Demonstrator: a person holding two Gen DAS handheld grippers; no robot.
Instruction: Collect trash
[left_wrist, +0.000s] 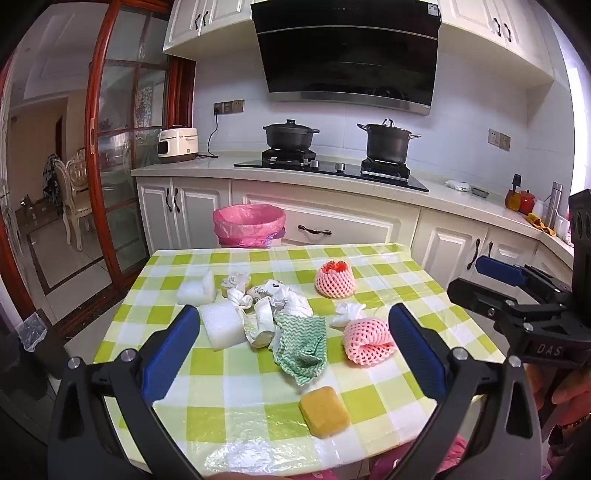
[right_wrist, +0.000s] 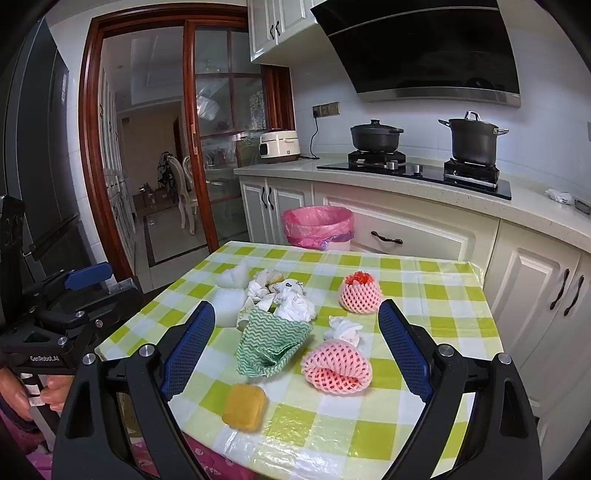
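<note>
Trash lies on a green-checked table (left_wrist: 177, 373) (right_wrist: 436, 325): two pink foam fruit nets (left_wrist: 367, 341) (left_wrist: 335, 279) (right_wrist: 337, 365) (right_wrist: 360, 293), crumpled white tissues (left_wrist: 349, 312) (right_wrist: 345, 330), a green zigzag cloth (left_wrist: 301, 347) (right_wrist: 271, 343), white foam blocks (left_wrist: 221, 325) (right_wrist: 229, 308), a pile of wrappers (left_wrist: 266, 299) (right_wrist: 288, 299) and a yellow sponge (left_wrist: 324, 411) (right_wrist: 244, 407). A bin with a pink bag (left_wrist: 249, 225) (right_wrist: 317, 227) stands beyond the table. My left gripper (left_wrist: 295, 347) and right gripper (right_wrist: 295, 350) hover open and empty over the near edge.
White cabinets and a counter with a stove, two black pots (left_wrist: 290, 134) (left_wrist: 388, 142) and a rice cooker (left_wrist: 177, 144) run behind the table. A glass sliding door (left_wrist: 118, 155) opens at the left. The right gripper also shows at the right of the left wrist view (left_wrist: 517, 291).
</note>
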